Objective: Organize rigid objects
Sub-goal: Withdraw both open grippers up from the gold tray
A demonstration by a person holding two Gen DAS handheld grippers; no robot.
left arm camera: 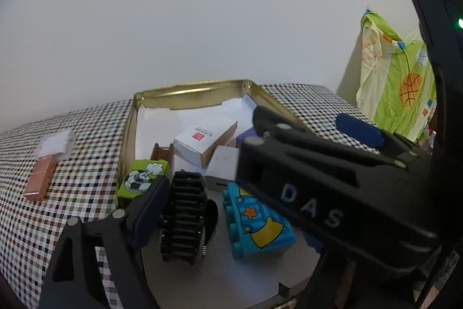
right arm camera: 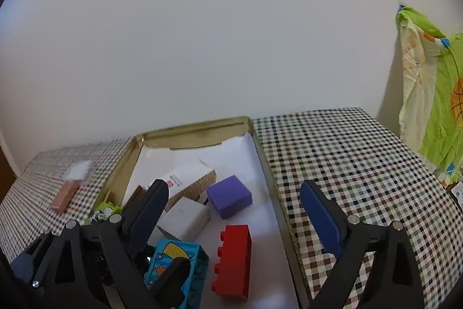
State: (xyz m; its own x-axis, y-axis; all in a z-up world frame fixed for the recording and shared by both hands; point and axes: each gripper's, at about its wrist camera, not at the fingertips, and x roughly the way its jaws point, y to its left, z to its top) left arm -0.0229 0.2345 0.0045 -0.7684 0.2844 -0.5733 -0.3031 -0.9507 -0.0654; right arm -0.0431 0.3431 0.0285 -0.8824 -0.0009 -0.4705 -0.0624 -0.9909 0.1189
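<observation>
Now both grippers (left arm camera: 251,161) (right arm camera: 234,201) hang open over the tin (right arm camera: 199,126).

— Any lettering you can actually read?

— Just "DAS", white capitals on the black body of the right tongs (left arm camera: 292,132), seen from the left wrist.

— And the white box (left arm camera: 204,142) in the tin?

— It carries a red square label with small dark print beside it, too small to read in either view.
</observation>
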